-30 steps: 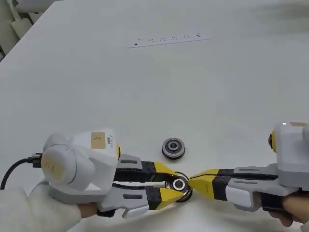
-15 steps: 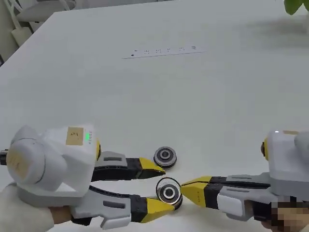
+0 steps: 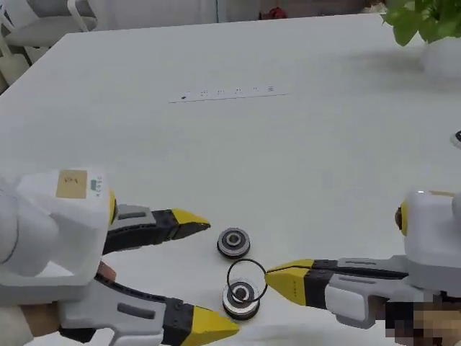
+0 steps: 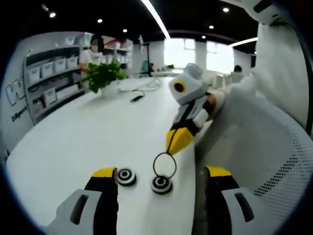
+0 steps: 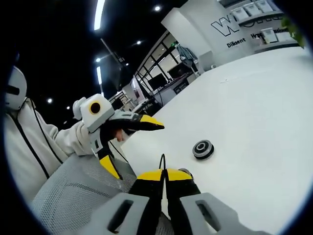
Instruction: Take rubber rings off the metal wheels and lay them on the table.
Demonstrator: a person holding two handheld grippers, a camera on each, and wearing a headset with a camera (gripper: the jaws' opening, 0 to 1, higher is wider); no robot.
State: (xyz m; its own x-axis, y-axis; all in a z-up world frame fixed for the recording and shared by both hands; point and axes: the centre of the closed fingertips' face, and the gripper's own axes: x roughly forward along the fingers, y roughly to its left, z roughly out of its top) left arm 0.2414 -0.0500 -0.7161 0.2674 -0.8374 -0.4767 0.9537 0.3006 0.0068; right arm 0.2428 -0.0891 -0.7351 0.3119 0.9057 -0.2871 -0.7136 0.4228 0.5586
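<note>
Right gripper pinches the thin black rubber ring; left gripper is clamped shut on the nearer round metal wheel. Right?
No: head view shows the left gripper open, jaws not gripping the nearer round metal wheel. The right gripper does pinch the thin black rubber ring.

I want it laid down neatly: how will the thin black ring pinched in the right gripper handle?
The rubber ring keeps a round loop though the right gripper pinches only one edge, so it is probably springy, not limp. It looks very thin, so likely light and easily flicked. Laid flat on the table it should hardly roll.
</note>
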